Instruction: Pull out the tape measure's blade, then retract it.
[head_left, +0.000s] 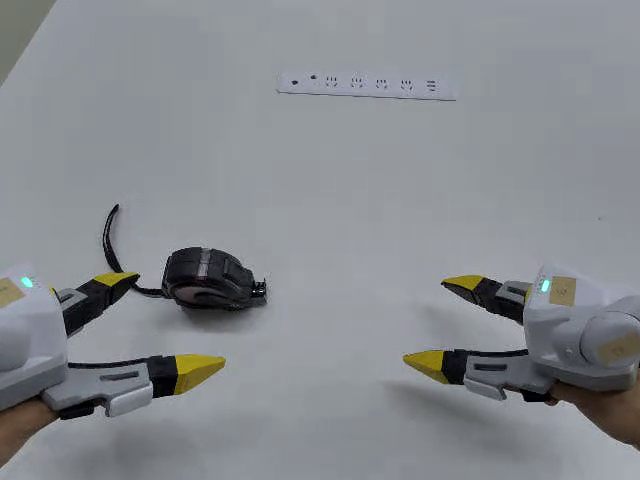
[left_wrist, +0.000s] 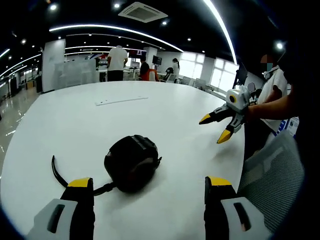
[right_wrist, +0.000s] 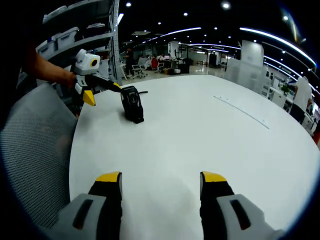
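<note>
A black tape measure (head_left: 210, 278) lies on the white table, its blade wound in and a black wrist strap (head_left: 110, 240) trailing to its left. My left gripper (head_left: 165, 325) stands open just left of and in front of it, jaws wide apart with nothing between them. In the left gripper view the tape measure (left_wrist: 131, 162) sits a short way ahead between the jaws. My right gripper (head_left: 455, 325) hovers open at the right, well away from the tape measure (right_wrist: 132, 103), which it sees far off beside the left gripper (right_wrist: 102, 90).
A white power strip (head_left: 366, 84) lies flat at the far side of the table. A mesh chair (right_wrist: 35, 165) stands at the table's near edge. People stand in the room beyond the table.
</note>
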